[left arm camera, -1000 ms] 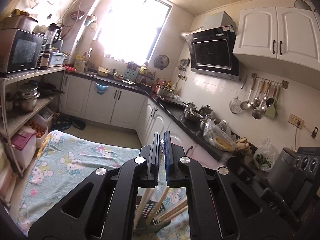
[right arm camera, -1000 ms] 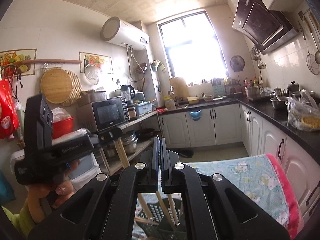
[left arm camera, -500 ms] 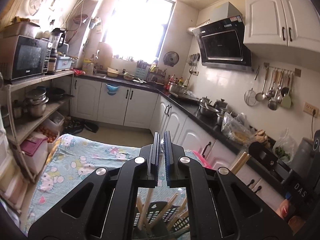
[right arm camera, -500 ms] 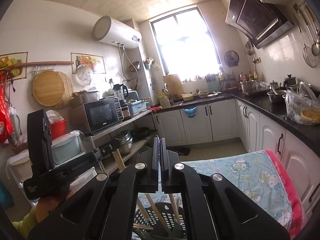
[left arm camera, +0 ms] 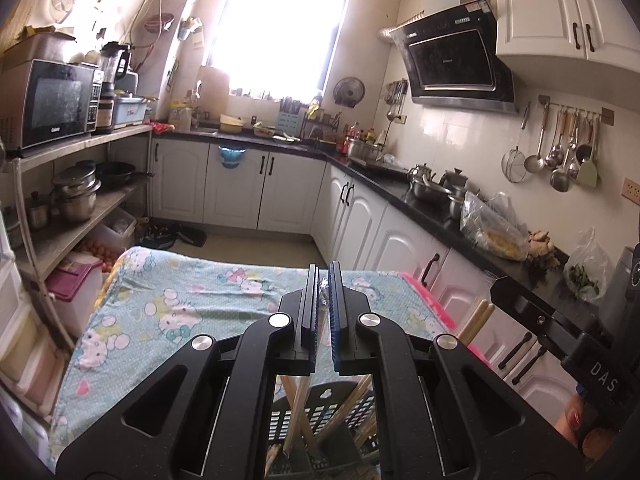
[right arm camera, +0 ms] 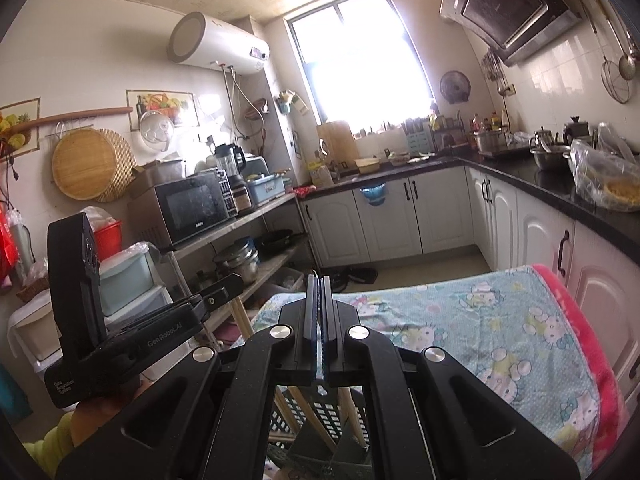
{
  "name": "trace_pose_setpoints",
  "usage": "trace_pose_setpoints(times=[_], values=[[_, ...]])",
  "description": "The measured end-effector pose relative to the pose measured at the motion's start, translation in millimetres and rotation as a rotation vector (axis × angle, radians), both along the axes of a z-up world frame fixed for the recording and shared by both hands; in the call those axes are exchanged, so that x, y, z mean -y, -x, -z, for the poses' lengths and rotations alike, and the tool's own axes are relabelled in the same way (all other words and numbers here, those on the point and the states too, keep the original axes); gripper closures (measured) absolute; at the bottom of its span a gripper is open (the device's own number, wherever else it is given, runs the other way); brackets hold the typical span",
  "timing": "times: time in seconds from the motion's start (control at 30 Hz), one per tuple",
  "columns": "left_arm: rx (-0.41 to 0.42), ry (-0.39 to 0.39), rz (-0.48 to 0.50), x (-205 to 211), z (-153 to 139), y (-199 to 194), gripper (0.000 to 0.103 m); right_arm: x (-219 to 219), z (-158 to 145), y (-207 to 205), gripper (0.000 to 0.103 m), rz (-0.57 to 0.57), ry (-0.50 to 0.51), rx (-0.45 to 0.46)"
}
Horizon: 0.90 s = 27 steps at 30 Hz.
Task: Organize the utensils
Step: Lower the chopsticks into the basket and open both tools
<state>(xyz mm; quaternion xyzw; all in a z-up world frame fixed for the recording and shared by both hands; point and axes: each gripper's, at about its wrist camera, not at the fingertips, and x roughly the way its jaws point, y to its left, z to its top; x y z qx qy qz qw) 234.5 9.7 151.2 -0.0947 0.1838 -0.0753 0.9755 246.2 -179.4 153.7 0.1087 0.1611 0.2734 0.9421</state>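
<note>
Chopsticks [left arm camera: 298, 408] stood in the dark basket [left arm camera: 320, 420] below our left gripper [left arm camera: 323, 280], its jaws narrow, gripping nothing; our right gripper [right arm camera: 319, 284] was nearly closed, empty.

Two fisheye wrist views close above the table [left arm camera: 168, 280], facing the window [right arm camera: 360, 64], shared kitchen.
</note>
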Motion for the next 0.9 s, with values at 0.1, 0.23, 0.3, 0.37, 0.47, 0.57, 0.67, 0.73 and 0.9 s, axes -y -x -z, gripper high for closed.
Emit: trace_pose_setpoints(times=[0.1,0.23,0.3,0.37,0.47,0.57,0.67,0.73,0.9], values=[[-0.015,-0.007,-0.005,-1,7,-3,0.101,-4,9,-3,0.101,-0.003,0.005,-0.022],[-0.031,-0.018,-0.011,0,14,-6,0.101,-7,20,-6,0.101,-0.004,0.01,-0.051],[-0.042,-0.018,-0.011,1,19,-7,0.101,-8,24,-7,0.101,-0.006,0.01,-0.062],[-0.051,-0.019,-0.012,0,23,-7,0.101,-9,27,-8,0.101,-0.007,0.012,-0.072],[-0.062,-0.022,-0.013,-1,29,-7,0.101,-11,31,-8,0.101,-0.005,0.021,-0.078],[-0.072,-0.021,-0.015,-1,33,-7,0.101,-13,33,-7,0.101,-0.001,0.033,-0.079],[-0.083,-0.019,-0.016,-2,37,-6,0.101,-13,36,-6,0.101,0.003,0.035,-0.085],[-0.087,-0.018,-0.015,-3,39,-5,0.101,-12,38,-6,0.101,0.007,0.033,-0.089],[-0.098,-0.022,-0.008,-2,43,1,0.1,-10,43,-2,0.1,0.017,0.032,-0.099]])
